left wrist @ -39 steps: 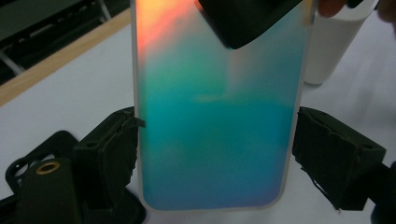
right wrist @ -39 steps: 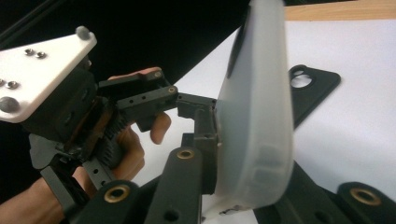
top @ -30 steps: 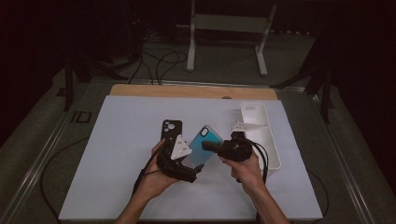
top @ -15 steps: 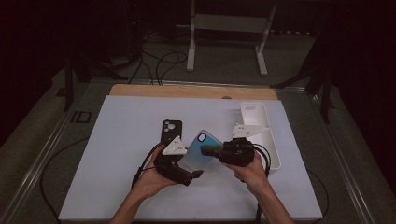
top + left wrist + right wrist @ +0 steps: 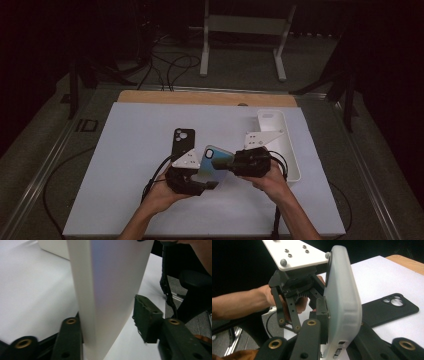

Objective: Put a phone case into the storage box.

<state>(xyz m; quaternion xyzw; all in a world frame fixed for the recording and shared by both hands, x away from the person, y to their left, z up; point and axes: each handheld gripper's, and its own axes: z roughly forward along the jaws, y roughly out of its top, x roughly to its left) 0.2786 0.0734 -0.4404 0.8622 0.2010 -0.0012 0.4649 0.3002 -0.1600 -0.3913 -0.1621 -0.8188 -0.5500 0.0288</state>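
Observation:
A phone (image 5: 212, 162) with a blue shimmering back, in a frosted clear case, is held above the table between both hands. My right gripper (image 5: 225, 162) is shut on its one end; in the right gripper view the pads clamp the phone (image 5: 342, 285) across its thickness. My left gripper (image 5: 202, 172) straddles the other end. Its jaws have just been closing with the phone (image 5: 110, 277) between them, and a slim gap still shows at one pad (image 5: 147, 317). A black phone case (image 5: 183, 141) lies flat on the white mat just beyond the left gripper.
A white oblong tray (image 5: 295, 160) lies at the right of the mat, behind the right hand. The white mat (image 5: 125, 165) covers the table, with a wooden strip (image 5: 200, 97) at its far edge. Cables trail from both grippers toward the front.
The left gripper's jaws have narrowed around the phone's near end. Both hands and the phone have hardly shifted.

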